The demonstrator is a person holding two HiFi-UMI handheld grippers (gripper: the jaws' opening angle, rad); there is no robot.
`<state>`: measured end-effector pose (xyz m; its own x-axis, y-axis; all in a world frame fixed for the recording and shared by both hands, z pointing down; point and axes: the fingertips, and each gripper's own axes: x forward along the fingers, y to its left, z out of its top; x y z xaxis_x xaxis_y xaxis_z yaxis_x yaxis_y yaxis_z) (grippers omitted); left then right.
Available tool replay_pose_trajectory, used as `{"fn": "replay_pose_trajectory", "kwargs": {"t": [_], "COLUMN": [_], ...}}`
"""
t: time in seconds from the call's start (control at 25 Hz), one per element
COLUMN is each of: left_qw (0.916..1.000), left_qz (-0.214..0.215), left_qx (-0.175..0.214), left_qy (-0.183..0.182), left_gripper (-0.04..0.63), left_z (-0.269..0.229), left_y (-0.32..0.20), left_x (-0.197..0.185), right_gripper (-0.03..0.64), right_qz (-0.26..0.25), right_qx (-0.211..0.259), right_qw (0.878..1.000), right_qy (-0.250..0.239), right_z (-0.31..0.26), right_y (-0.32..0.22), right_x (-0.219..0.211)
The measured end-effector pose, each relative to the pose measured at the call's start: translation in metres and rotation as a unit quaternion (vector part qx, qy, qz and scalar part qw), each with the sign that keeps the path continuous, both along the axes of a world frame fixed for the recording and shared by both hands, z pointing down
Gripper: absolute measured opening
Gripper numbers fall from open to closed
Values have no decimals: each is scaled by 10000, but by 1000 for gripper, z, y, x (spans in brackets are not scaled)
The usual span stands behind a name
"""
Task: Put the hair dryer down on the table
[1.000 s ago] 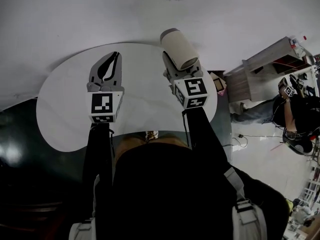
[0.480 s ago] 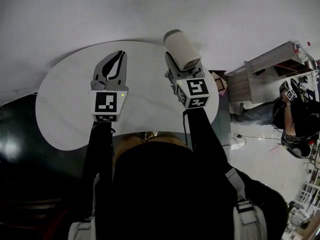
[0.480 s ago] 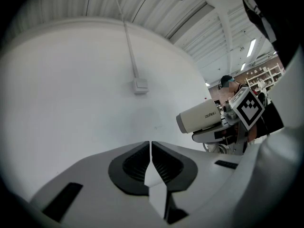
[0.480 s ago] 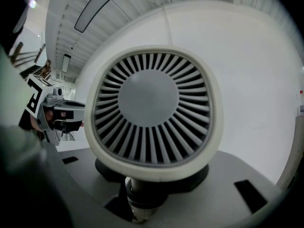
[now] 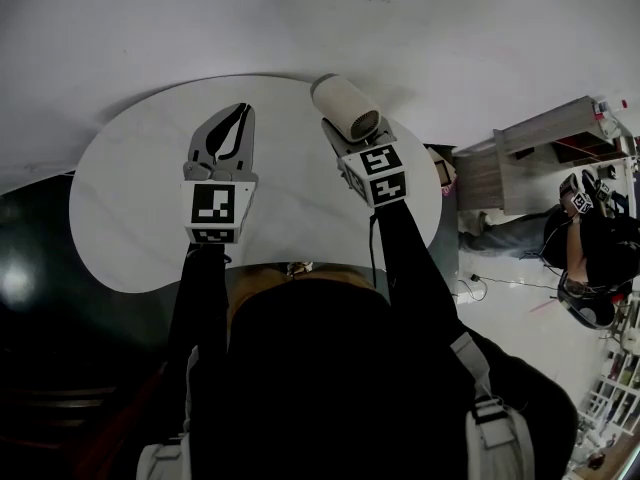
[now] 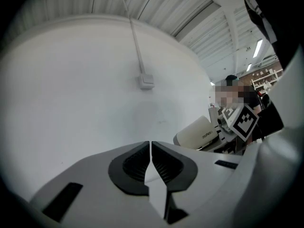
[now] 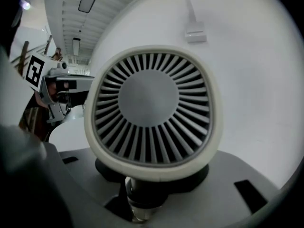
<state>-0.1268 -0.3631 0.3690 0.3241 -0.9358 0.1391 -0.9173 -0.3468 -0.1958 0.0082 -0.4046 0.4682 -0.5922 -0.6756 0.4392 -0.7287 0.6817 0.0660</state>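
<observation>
Cream hair dryer (image 5: pixel 345 108) over a white table (image 5: pixel 130 198)
Its rear grille is grey with radial slats. The left gripper (image 5: pixel 236 113) and right gripper (image 5: pixel 350 143) are grey, with black-and-white square-patterned cubes.

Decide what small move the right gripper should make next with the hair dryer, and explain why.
Probably lower the hair dryer onto the round white table, grip kept. The right gripper is shut on its handle, the barrel above the jaws, and no view shows it resting on the tabletop; opening now might drop it.
</observation>
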Motion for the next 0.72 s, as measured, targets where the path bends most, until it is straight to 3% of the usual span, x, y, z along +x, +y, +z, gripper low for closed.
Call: {"fn": "replay_pose_trajectory", "kwargs": {"t": [0.2,0.44,0.72], "left_qw": [9997,9998,9997], "left_qz": [-119,-41,-21], "left_qx": [-74,-179,-226], "left_qy": [183,54,93], "left_gripper": [26,27,26], "left_z": [7,20,28], "left_y": [2,7,4], "left_x": [-11,-16,-19], "right_gripper": [206,206,206], "right_qz": [-652,-1078,-1677], "right_qx": [-213,-443,-712], "right_qw": [9952,9832,9535], "right_qy": [701,1407,2402], "right_z": [30,73,122], "right_y": [9,10,16], "right_x": [-25,-38,-47]}}
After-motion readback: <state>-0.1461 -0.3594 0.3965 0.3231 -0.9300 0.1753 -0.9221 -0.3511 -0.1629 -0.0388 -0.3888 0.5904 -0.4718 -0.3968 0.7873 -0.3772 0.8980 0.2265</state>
